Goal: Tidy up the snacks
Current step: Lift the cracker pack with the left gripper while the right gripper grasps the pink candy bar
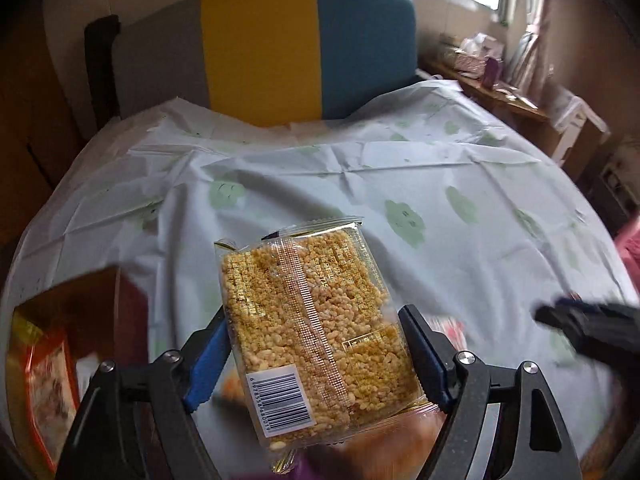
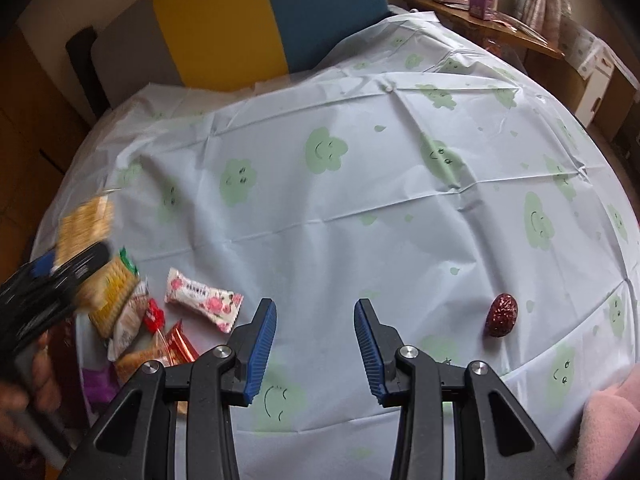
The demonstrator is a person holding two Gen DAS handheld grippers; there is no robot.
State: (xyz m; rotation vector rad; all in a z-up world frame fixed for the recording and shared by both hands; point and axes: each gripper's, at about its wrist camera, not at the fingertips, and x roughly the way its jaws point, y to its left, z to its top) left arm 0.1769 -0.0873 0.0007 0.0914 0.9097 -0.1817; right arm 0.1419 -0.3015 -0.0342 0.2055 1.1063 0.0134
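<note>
My left gripper (image 1: 314, 340) is shut on a clear pack of puffed rice cake (image 1: 316, 332) and holds it above the table; the pack also shows blurred in the right wrist view (image 2: 86, 224). My right gripper (image 2: 316, 320) is open and empty above the tablecloth (image 2: 360, 208). A pink flowered candy pack (image 2: 202, 298) lies just left of it. A yellow cracker pack (image 2: 114, 292), a pale wrapped snack (image 2: 128, 326) and red wrappers (image 2: 176, 344) lie in a pile at the left. A red date (image 2: 502, 314) lies to the right.
A brown box (image 1: 76, 344) with an orange snack bag stands at the table's left edge. A yellow, blue and grey chair back (image 1: 264, 48) stands behind the table. A wooden shelf (image 2: 492, 28) with boxes is at the far right. A pink cloth (image 2: 612, 420) lies at the lower right.
</note>
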